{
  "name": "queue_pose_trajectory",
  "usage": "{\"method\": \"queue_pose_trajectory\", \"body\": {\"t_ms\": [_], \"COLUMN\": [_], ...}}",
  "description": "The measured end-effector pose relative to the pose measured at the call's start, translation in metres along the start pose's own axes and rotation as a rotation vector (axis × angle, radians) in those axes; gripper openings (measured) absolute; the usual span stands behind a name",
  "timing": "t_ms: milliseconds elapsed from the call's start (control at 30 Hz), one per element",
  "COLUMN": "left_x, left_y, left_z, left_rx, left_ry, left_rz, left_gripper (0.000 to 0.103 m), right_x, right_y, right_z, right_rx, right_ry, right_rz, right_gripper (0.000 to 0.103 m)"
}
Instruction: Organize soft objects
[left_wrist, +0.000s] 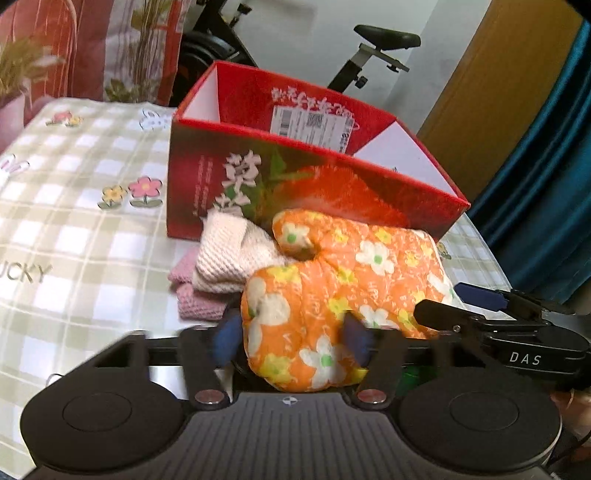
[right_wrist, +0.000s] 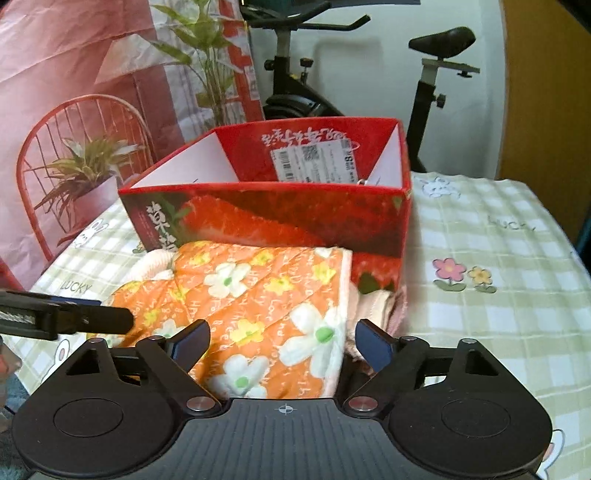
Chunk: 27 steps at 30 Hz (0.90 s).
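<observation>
Quilted orange oven mitt (left_wrist: 343, 295), printed with white and yellow flowers, is laid on the checked tablecloth (left_wrist: 74, 236) just before a glossy red strawberry-printed cardboard box (left_wrist: 295, 177). Waffle-knit cream and pink cloths (left_wrist: 221, 266) are piled beneath its thumb. Its padded cuff is pinched between the blue pads of the left gripper (left_wrist: 291, 339). Its hem edge is straddled by the right gripper (right_wrist: 282, 341), jaws wide, contact not discernible.
</observation>
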<state>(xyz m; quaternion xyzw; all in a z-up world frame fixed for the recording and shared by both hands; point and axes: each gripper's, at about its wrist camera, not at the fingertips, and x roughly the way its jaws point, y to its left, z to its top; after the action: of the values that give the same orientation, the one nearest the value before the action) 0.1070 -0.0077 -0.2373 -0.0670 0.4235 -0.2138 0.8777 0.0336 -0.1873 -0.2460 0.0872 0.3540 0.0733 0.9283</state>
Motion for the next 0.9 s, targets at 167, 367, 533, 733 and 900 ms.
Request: {"method": "queue_pose_trajectory", "body": {"t_ms": [167, 367, 533, 733, 900], "left_x": [-0.001, 0.001, 0.002, 0.000, -0.004], "left_y": [0.000, 0.001, -0.003, -0.004, 0.002], "left_z": [-0.001, -0.001, -0.002, -0.004, -0.003], "left_rx": [0.006, -0.014, -0.008, 0.010, -0.015], "left_ry": [-0.013, 0.002, 0.007, -0.008, -0.026], "left_rz": [0.004, 0.023, 0.016, 0.028, 0.050], "left_gripper": [0.029, 0.032, 0.048, 0.025, 0.017], "right_x": [0.003, 0.007, 0.007, 0.005, 0.001], "right_y": [0.001, -0.003, -0.002, 0.004, 0.007], "right_z": [0.000, 0.001, 0.000, 0.002, 0.004], "right_rx": [0.001, 0.028, 0.040, 0.030, 0.026], "right_ry": [0.009, 0.015, 0.017, 0.011, 0.001], "right_rz": [0.015, 0.024, 0.035, 0.051, 0.072], "right_gripper": [0.082, 0.082, 0.081, 0.081, 0.078]}}
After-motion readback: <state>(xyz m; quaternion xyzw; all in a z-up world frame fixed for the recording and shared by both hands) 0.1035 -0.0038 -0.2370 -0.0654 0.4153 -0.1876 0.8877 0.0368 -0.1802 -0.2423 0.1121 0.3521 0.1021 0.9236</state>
